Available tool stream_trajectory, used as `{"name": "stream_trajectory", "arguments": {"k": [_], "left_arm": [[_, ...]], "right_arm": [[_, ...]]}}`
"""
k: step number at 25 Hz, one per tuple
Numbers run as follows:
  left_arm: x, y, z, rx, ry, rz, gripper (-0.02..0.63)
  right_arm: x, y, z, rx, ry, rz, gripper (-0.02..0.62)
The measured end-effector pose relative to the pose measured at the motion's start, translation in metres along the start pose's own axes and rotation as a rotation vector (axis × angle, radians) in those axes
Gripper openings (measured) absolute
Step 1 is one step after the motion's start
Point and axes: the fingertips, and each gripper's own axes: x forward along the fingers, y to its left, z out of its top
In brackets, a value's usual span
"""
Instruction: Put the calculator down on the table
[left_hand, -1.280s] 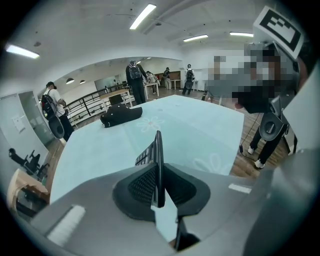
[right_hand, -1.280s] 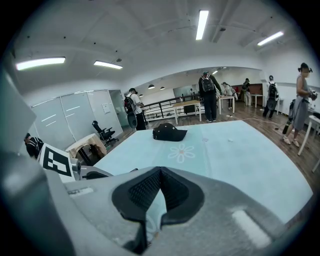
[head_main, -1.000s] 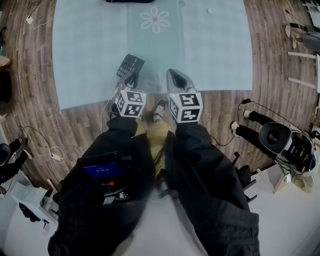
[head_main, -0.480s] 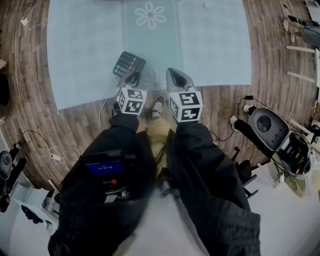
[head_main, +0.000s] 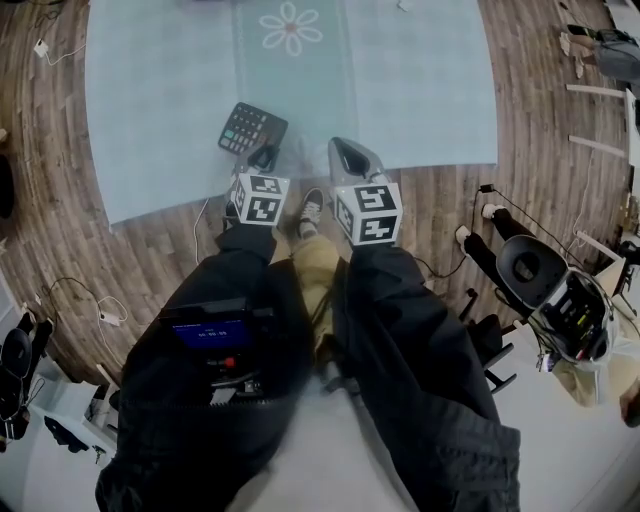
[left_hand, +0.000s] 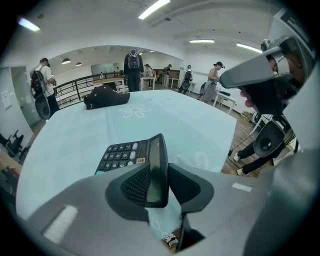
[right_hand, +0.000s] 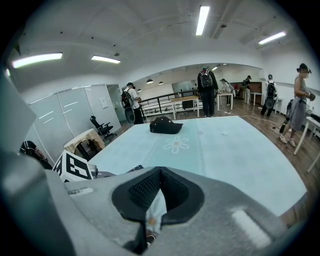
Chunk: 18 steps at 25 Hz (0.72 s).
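The dark calculator lies on the pale blue tablecloth near the table's front edge, keys up. In the left gripper view its display end stands between my left gripper's pads. The jaws are opening, and a gap shows between the calculator and the right-hand pad. In the head view the left gripper sits just behind the calculator. Beside it my right gripper hovers over the cloth edge, its pads meeting at the tips with nothing held.
A black cap lies at the far end of the table, past a flower print. Wooden floor with cables surrounds the table, and a dark chair stands at the right. Several people stand far off.
The left gripper and the calculator have sunk slightly toward the cloth, and the calculator now rests there. The right gripper has stayed still. The head view has shifted a little.
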Motion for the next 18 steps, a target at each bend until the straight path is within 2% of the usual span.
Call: {"name": "stream_trajectory", "arguments": {"k": [18], "left_arm": [[0.015,-0.007,-0.004,-0.032,0.036,-0.009,0.117]], "right_arm": [[-0.02,-0.019,-0.003,0.008,-0.008,-0.026,0.0]]}}
